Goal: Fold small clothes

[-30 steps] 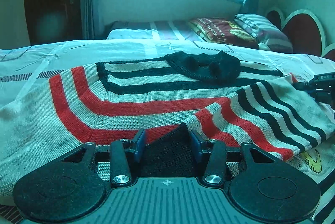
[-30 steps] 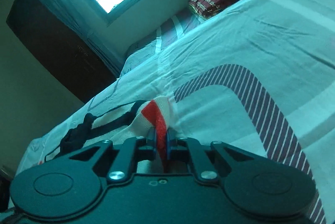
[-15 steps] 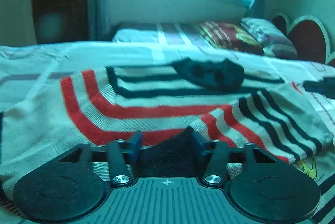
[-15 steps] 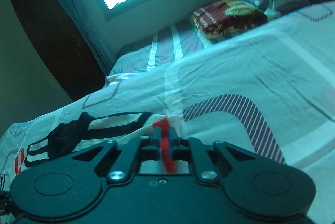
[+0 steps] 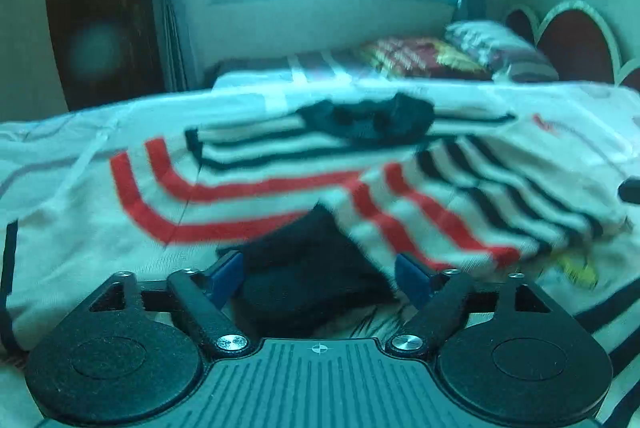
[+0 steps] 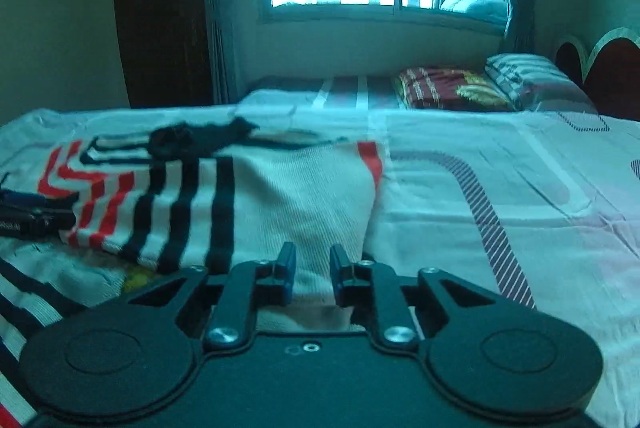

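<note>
A small white knit sweater (image 5: 280, 164) with red and black stripes and a black collar (image 5: 372, 118) lies on the bed, one sleeve folded across its front. Its black cuff (image 5: 316, 268) lies between the wide-open fingers of my left gripper (image 5: 320, 274), which no longer pinch it. In the right wrist view the sweater (image 6: 280, 196) lies just ahead of my right gripper (image 6: 312, 276), whose fingers stand apart and hold nothing. The left gripper (image 6: 28, 212) shows at that view's left edge.
The bed sheet (image 6: 500, 188) is pale with striped curved patterns. A second bed with a dark red pillow (image 6: 448, 92) and a striped pillow (image 6: 532, 76) stands beyond, under the window. A heart-shaped headboard (image 5: 576, 40) is at the right. Another garment with a yellow print (image 5: 576, 268) lies under the sweater.
Both grippers have opened and let go of the sweater. The left pulled back from the cuff. The right swung level and drew back, leaving the sleeve laid over the sweater.
</note>
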